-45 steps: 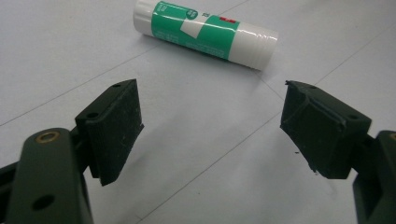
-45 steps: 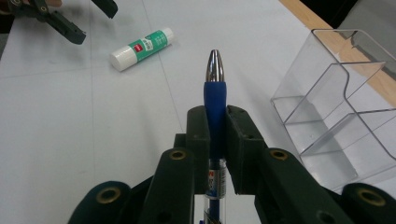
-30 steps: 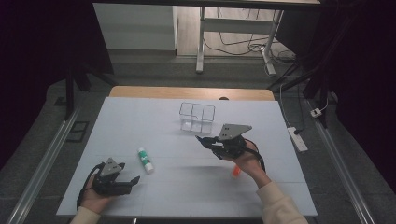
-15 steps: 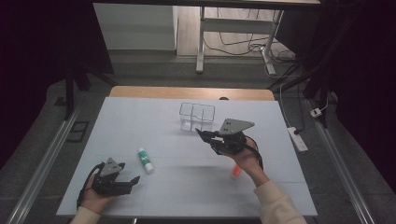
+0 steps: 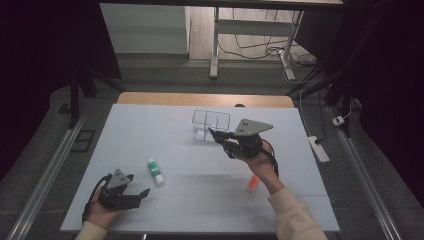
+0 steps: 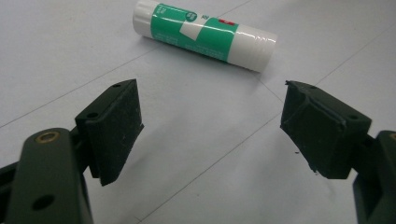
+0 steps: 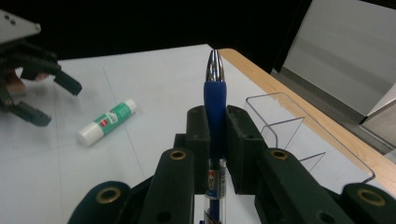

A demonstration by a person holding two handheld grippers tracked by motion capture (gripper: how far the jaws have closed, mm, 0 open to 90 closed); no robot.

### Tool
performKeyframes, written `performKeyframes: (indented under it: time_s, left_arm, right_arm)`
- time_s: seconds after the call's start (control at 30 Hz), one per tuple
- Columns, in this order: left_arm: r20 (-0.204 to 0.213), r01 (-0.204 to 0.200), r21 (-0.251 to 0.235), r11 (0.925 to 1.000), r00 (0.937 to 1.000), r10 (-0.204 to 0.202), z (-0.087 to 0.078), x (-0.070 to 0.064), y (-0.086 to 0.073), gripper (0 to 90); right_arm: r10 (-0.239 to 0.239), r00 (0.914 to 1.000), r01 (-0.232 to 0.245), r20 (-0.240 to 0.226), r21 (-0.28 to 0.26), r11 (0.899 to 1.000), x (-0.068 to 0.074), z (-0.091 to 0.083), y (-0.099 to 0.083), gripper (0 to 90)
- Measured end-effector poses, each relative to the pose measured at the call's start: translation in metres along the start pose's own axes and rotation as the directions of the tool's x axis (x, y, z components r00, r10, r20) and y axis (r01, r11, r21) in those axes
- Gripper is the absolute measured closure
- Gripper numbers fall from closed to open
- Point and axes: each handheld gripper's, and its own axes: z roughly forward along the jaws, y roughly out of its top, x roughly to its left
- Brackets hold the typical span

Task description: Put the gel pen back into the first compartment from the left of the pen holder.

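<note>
Where the dark room ends, a white table (image 5: 175, 130) with a wooden far edge is seen, with grey floor and cables behind it. A pen (image 7: 214, 93) with a blue grip and a shiny silver tip is held tight between the jaws of the right claw (image 5: 216, 136), just beside a clear plastic organizer (image 5: 210, 125) with compartments. The left claw (image 6: 210, 126) is held wide open and grips nothing. A green and white glue stick (image 6: 204, 35) is seen lying on the table just past it. An orange marker (image 5: 253, 183) is seen lying near the right wrist.

Bright table (image 5: 150, 125), dark surround, soft blur in close-ups.
</note>
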Motion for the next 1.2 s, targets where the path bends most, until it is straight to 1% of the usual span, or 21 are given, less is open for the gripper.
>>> performKeyframes:
  time_s: [0.1, 0.23, 0.4, 0.57, 1.03, 1.2]
  left_arm:
    - [-0.001, 0.002, -0.001, 1.0000, 1.0000, -0.002, 0.000, 0.000, 0.000, 20.2]
    - [0.001, 0.002, -0.002, 1.0000, 1.0000, -0.002, 0.001, 0.000, 0.001, 20.1]
    - [-0.002, 0.009, -0.004, 1.0000, 1.0000, -0.009, 0.000, 0.001, 0.000, 19.9]
    - [-0.003, 0.006, -0.002, 1.0000, 1.0000, -0.006, 0.000, 0.000, 0.000, 19.8]
    - [0.000, 0.002, -0.001, 1.0000, 1.0000, -0.002, 0.001, 0.000, 0.000, 19.9]
    - [0.001, 0.002, -0.001, 1.0000, 1.0000, -0.002, 0.001, 0.000, 0.000, 19.9]
  right_arm:
    - [0.020, 0.9998, -0.020, 0.000, -0.018, 1.000, -0.004, 0.000, 0.003, 79.6]
    - [0.026, 0.9996, -0.026, 0.012, -0.029, 0.999, -0.005, 0.001, 0.005, 79.5]
    - [0.022, 0.9996, -0.021, 0.018, -0.039, 0.999, -0.007, 0.004, 0.009, 79.6]
    - [0.015, 0.9994, -0.014, 0.030, -0.052, 0.999, -0.007, 0.009, 0.012, 79.5]
    - [0.038, 0.9977, -0.033, 0.056, -0.084, 0.996, -0.015, 0.021, 0.022, 79.5]
    - [0.034, 0.9975, -0.028, 0.062, -0.091, 0.995, -0.016, 0.026, 0.028, 79.5]
